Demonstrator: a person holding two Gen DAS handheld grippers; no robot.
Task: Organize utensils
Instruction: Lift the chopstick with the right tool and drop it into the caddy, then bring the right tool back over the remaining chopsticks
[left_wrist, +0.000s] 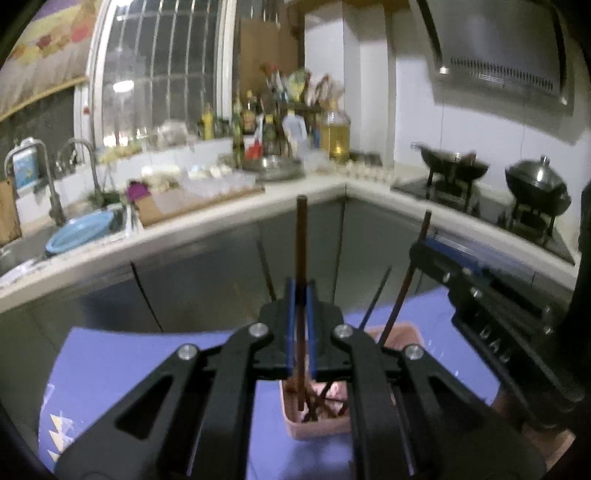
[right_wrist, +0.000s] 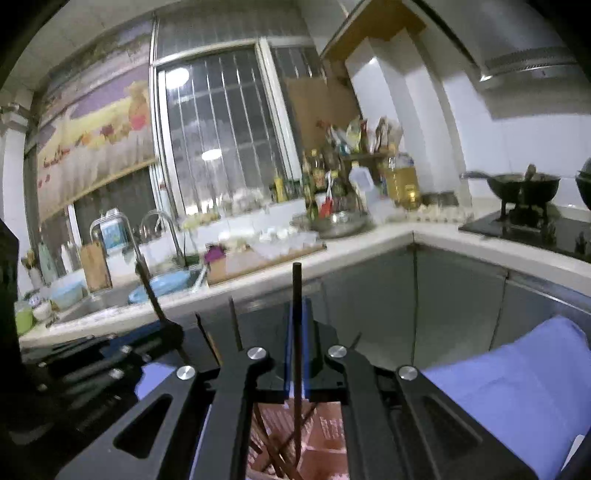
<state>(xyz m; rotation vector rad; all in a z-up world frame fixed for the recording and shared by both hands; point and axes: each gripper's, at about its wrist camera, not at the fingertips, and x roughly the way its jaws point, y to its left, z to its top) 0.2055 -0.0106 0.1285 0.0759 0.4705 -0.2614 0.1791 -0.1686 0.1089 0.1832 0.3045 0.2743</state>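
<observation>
**A:** Where does the sorting stand?

**B:** Midway, I'd judge. My left gripper (left_wrist: 300, 295) is closed tight on one brown chopstick (left_wrist: 301, 236), held upright. My right gripper (right_wrist: 296, 317) is clamped on a darker chopstick (right_wrist: 296, 295), also upright. Both sit above the pink box (left_wrist: 402, 328), which rests on the blue cloth (left_wrist: 129, 362) covering the desk.

**A:** And what remains?

**B:** Several more sticks (left_wrist: 325, 402) lie crossed inside the box, so it isn't emptied. I can't see where the two I'm holding are meant to go; no holder shows near me.

**A:** Room to move?

**B:** Tight between the two grippers: in the left view the right one is just beside mine. Loose sticks lean up out of the box between us, and could snag. Ahead, past the cloth's far edge, there's open space before the cabinet fronts. The counter (right_wrist: 369, 254) beyond is crowded with bottles, a board, and the sink (left_wrist: 22, 251) at its left end.
</observation>
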